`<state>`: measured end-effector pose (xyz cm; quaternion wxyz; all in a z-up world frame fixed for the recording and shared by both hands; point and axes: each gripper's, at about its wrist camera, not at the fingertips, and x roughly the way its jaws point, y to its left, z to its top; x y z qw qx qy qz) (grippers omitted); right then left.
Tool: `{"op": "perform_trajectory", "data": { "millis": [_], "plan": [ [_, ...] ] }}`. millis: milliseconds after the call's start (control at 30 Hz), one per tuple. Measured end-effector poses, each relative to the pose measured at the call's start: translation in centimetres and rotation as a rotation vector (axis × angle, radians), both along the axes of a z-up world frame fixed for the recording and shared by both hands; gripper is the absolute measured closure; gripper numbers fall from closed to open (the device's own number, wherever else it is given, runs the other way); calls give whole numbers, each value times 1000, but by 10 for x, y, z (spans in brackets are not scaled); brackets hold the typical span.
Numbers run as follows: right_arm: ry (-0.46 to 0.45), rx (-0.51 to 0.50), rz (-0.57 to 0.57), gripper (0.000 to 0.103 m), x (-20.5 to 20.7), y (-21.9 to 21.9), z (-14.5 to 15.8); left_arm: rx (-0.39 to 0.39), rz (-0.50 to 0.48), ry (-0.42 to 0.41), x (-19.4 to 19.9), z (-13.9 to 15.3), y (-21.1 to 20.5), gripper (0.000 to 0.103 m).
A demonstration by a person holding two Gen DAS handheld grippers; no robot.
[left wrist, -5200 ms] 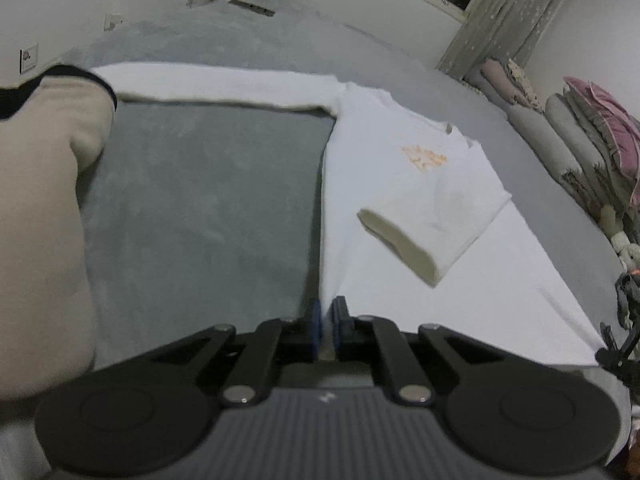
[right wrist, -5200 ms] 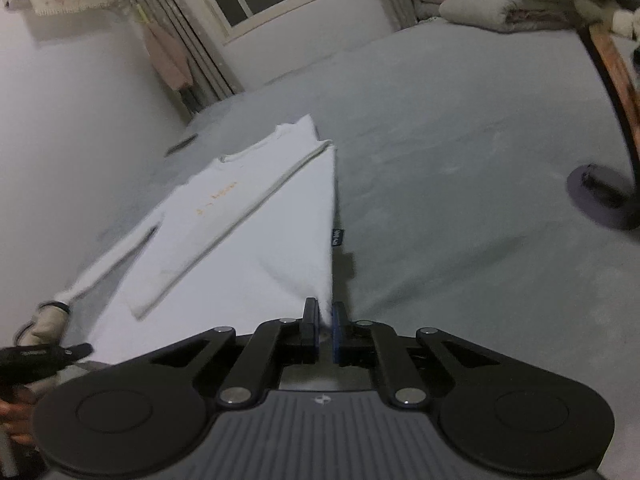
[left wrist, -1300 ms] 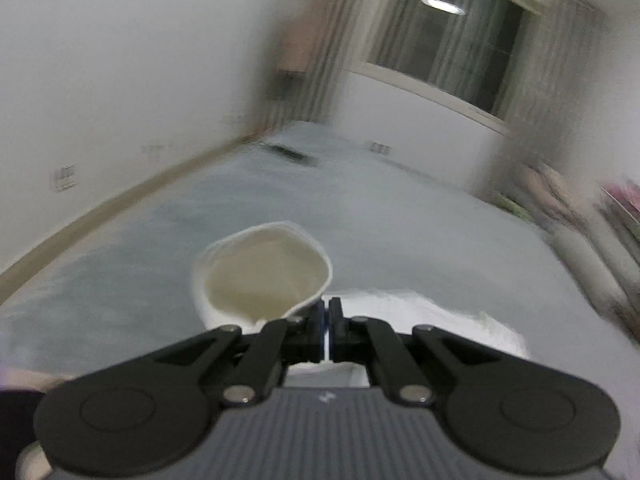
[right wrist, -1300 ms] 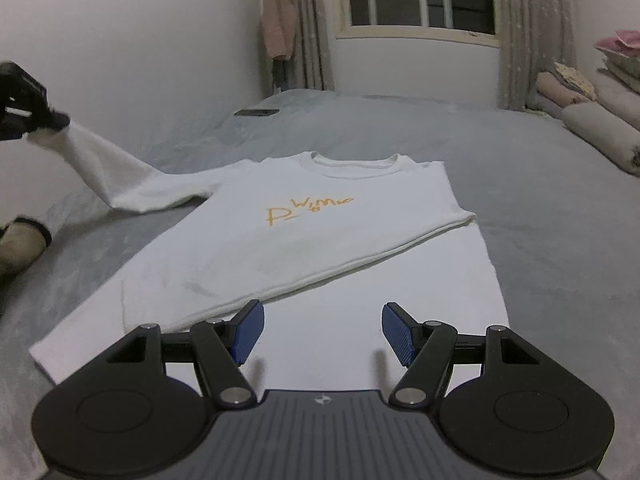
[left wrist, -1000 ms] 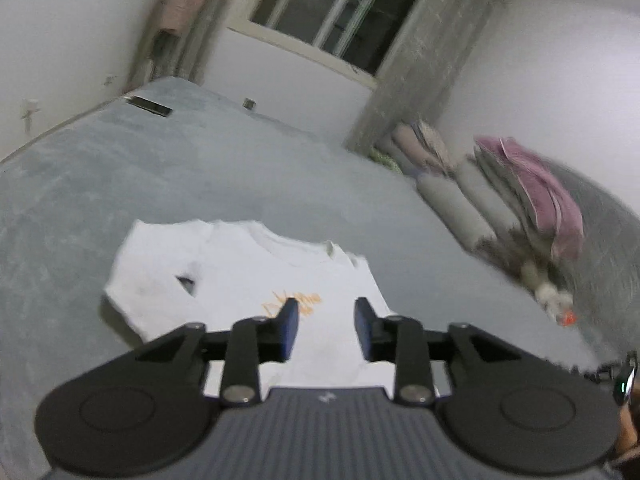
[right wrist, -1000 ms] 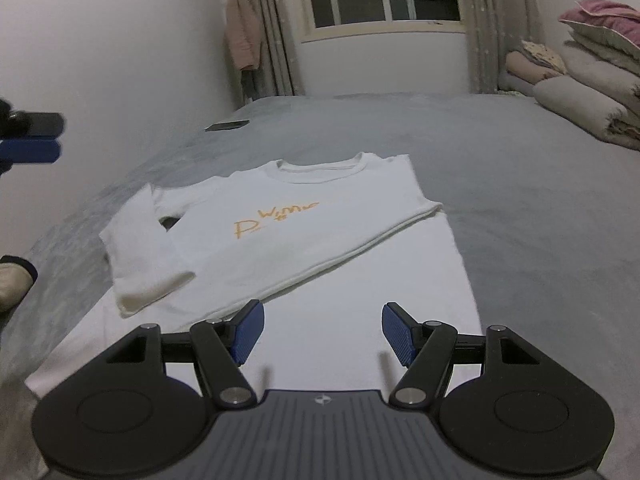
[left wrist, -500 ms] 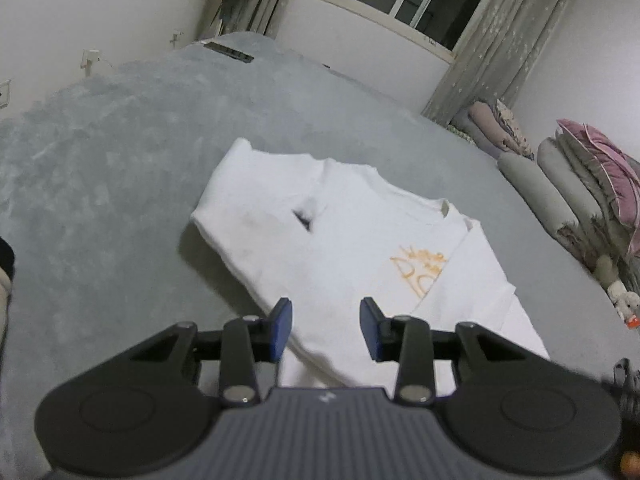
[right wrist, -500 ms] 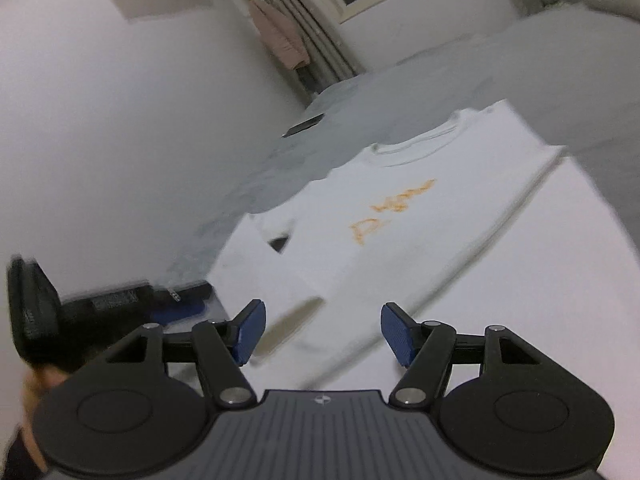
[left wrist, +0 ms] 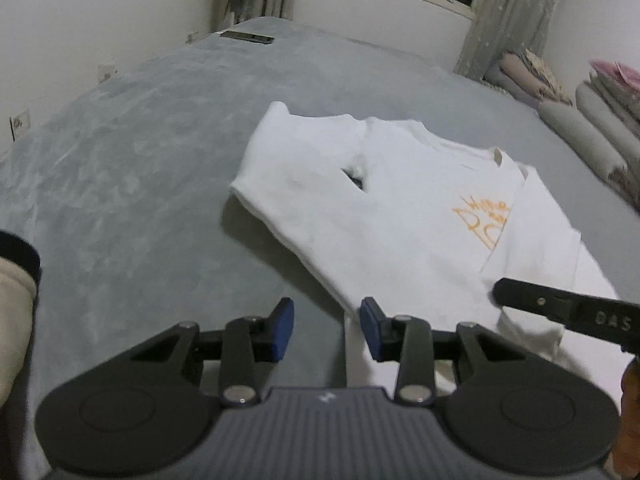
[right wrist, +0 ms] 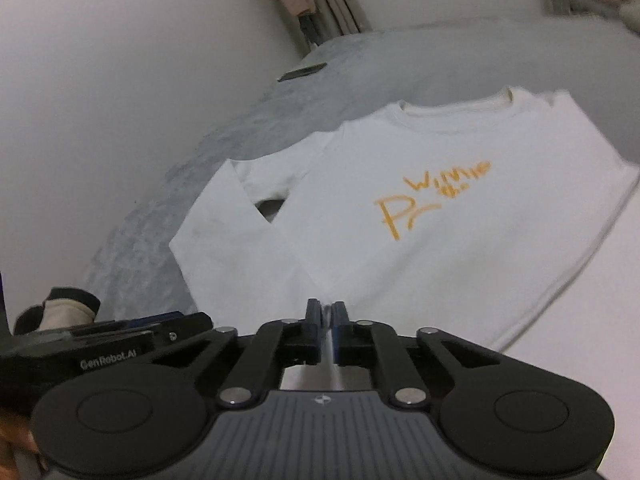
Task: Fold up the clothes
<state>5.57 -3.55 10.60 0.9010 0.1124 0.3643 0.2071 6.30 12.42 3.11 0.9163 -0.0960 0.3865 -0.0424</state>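
A white sweatshirt (left wrist: 400,208) with orange lettering (right wrist: 428,192) lies flat on the grey bed. Its left sleeve (right wrist: 244,248) is folded back down along the body. My right gripper (right wrist: 327,320) is at the sleeve's near end. Its jaws are closing, the pads almost together with a sliver of white fabric pinched between them. In the left wrist view one of its black fingers (left wrist: 560,308) reaches in from the right onto that sleeve end. My left gripper (left wrist: 327,328) hangs open low over the bed beside the sleeve's edge, nothing between its pads. The right wrist view shows it at the lower left (right wrist: 120,340).
The grey bedspread (left wrist: 120,200) spreads wide to the left, with a white wall beyond it. A dark flat object (left wrist: 248,36) lies at the far end. Rolled bedding (left wrist: 580,132) is stacked at the right. A person's cream sleeve (left wrist: 16,300) is at the left edge.
My left gripper let go of the sleeve, which now lies folded, and sank toward the bed. My right gripper swung left to the sleeve's end and went from wide open to shut.
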Motion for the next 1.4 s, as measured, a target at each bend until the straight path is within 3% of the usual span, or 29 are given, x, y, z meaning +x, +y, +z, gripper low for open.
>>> {"op": "perform_trajectory", "data": {
  "millis": [233,400,567,867,1167,1300,1400],
  "plan": [
    [-162,91,-72,98,-23,-26,61,-54,-71,-73,-8,12,4,67],
    [-243,219,-253,98,-64,-100,96,-47,-100,-65,-4,8,-4,67],
    [-132,260,-445,98,-84,-168,65,-25,-124,-75,-1,4,-16,66],
    [-13,373,-525,98,-84,-202,26,-13,-118,-65,2,-1,-16,65],
    [73,219,-634,92,-55,-225,-6,-11,-111,-64,4,-1,-15,63],
    [-45,79,-611,81,-68,-210,13,-10,-112,-61,5,-1,-15,63],
    [-171,-98,-395,74,-77,-168,28,-14,-108,-62,5,-1,-13,62]
  ]
}}
